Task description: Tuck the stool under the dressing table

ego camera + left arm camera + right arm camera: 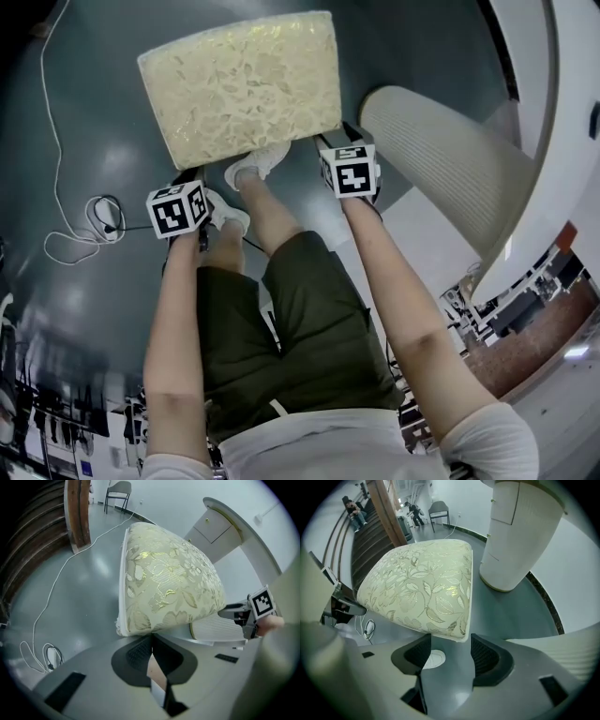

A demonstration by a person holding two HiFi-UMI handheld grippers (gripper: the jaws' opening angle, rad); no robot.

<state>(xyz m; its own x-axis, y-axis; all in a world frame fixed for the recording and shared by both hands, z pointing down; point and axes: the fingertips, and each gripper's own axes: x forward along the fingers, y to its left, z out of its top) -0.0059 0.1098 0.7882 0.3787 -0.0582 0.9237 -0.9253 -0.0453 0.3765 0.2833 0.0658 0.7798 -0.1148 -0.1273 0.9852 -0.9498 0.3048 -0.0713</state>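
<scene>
My left gripper [151,640] is clenched on nothing, its tips right at one near corner of the stool [168,578]; I cannot tell whether they touch it. My right gripper [450,641] hangs released, jaws spread. The stool's other near corner sits just ahead of the gap, and neither pad presses on it. Through that gap my shoe [431,658] shows on the floor [520,616] below. Ahead of the right gripper and to its right stands the dressing table [520,531]. The stool stands beside it, out on open floor. Left of the left gripper lies a coiled white cable [52,657]. Farthest ahead stands a chair [439,510].
</scene>
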